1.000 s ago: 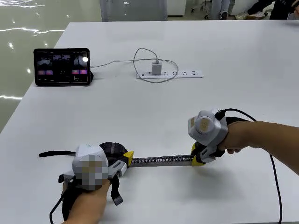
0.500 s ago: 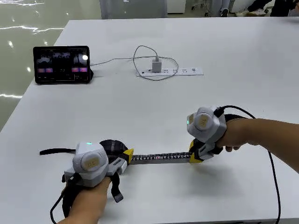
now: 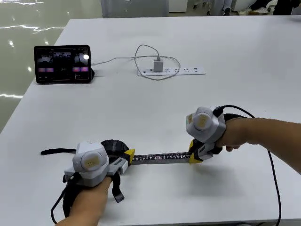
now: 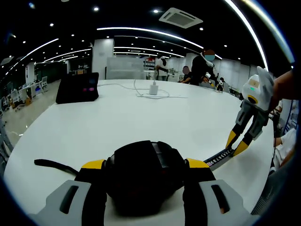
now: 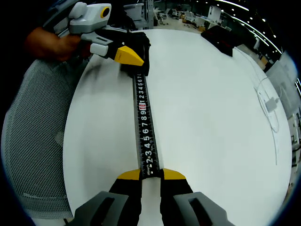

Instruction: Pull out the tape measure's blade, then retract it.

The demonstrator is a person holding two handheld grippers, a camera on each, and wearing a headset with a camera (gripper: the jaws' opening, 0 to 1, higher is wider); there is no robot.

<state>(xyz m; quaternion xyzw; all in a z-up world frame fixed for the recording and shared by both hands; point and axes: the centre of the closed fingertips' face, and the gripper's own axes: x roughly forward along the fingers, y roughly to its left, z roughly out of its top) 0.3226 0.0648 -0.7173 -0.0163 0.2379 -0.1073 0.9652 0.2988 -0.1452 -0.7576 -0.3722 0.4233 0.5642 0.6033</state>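
Left gripper (image 3: 126, 159) sits low on the near left, its jaws clamped either side of the tape measure (image 4: 143, 174), with the left hand (image 3: 89, 200) behind it. Right gripper (image 3: 194, 157) tilts down toward the left and pinches the blade (image 5: 143, 127) end. The bare right forearm (image 3: 277, 141) comes in from the right.

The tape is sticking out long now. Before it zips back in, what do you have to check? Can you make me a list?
1. Left gripper clamped around the tape measure case: ok.
2. Right gripper pinching the end of the blade: ok.
3. Blade straight, no bend or twist between the two grippers: ok.
4. Blade lying low along the table, not waving in the air: ok.
5. Tablet and power strip well away from the blade's path: ok.
6. Lock on the case released so the blade can slide in: cannot tell, the gripper hides it.
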